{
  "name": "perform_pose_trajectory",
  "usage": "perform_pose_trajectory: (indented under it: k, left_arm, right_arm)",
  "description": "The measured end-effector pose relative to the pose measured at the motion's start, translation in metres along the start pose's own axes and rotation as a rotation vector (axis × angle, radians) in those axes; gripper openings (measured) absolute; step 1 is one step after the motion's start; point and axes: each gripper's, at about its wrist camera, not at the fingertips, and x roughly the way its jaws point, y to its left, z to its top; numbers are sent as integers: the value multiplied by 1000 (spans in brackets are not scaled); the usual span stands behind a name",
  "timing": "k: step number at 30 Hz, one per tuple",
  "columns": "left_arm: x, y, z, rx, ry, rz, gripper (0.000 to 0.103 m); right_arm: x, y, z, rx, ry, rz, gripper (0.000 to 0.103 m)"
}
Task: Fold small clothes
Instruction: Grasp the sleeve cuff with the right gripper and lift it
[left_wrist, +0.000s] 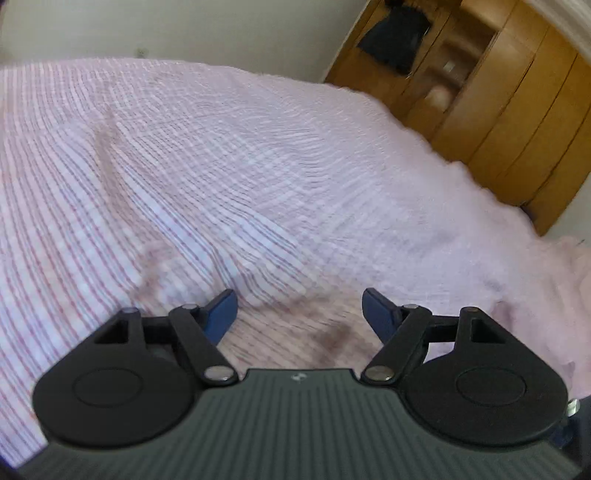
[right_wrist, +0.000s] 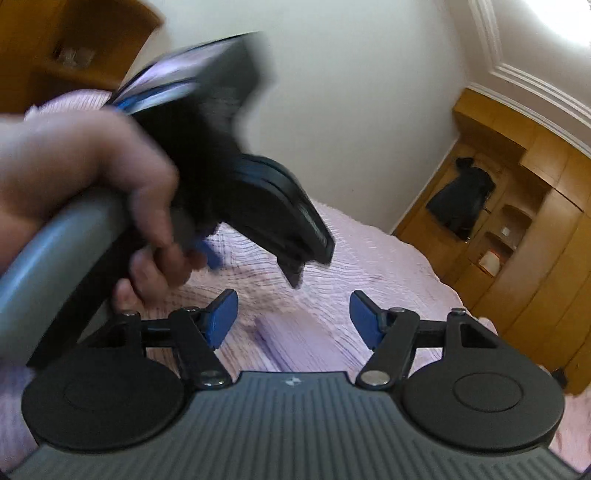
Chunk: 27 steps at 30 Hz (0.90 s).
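In the right wrist view a small folded lilac cloth (right_wrist: 299, 341) lies on the pink striped bedspread (right_wrist: 388, 269), just beyond and between my open right gripper's (right_wrist: 293, 314) blue fingers. The left gripper (right_wrist: 258, 206), held in a hand, hangs blurred above the bed to the left of the cloth. In the left wrist view my left gripper (left_wrist: 299, 312) is open and empty above the bedspread (left_wrist: 221, 166); no garment shows there.
A wooden wardrobe (left_wrist: 498, 110) stands beyond the bed's far right edge, with a dark garment (right_wrist: 461, 195) hanging on it. A white wall (right_wrist: 351, 110) is behind the bed. The hand (right_wrist: 92, 177) fills the left of the right wrist view.
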Motion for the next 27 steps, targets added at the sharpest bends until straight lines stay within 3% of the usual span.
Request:
perform_pose_trajectory:
  k: [2,4,6,7,8,12,16,18,20,24,27]
  left_arm:
    - [-3,8,4,-78,9,-31,77]
    - [-5,15,8,-86,28,-40,77]
    - [-2,18,15,-100,43,-40,77]
    - [-1,18,19,-115,50,-35,77]
    - [2,17,25,-130,57,-31,77]
    - [11,8,43,-162,93,-66,77]
    - [20,-7,46,-167,104,-150,77]
    - [27,-21,42,-142,116,-118,76]
    - [26,-37,37,-109,100,-134,76]
    - [29,-64,31,-73,104,-228,76]
    - [31,-86,23,-36,104,-256,76]
  right_arm:
    - [12,2,-2,-32,48,-42,72]
    - [25,1,-6,-29,135,-22,70]
    - [31,-3,-7,5,184,38,58]
    - [33,-5,-7,18,198,64,38]
    - [36,-5,-6,21,208,70,8]
    - [34,-15,-6,94,155,-8,7]
    - [14,-63,-10,265,80,-104,7]
    - [-3,-85,-13,305,50,-154,7]
    - [-14,-112,-18,338,37,-211,7]
    - [-41,-154,-32,355,31,-282,7]
    - [-62,-173,-45,314,38,-332,7]
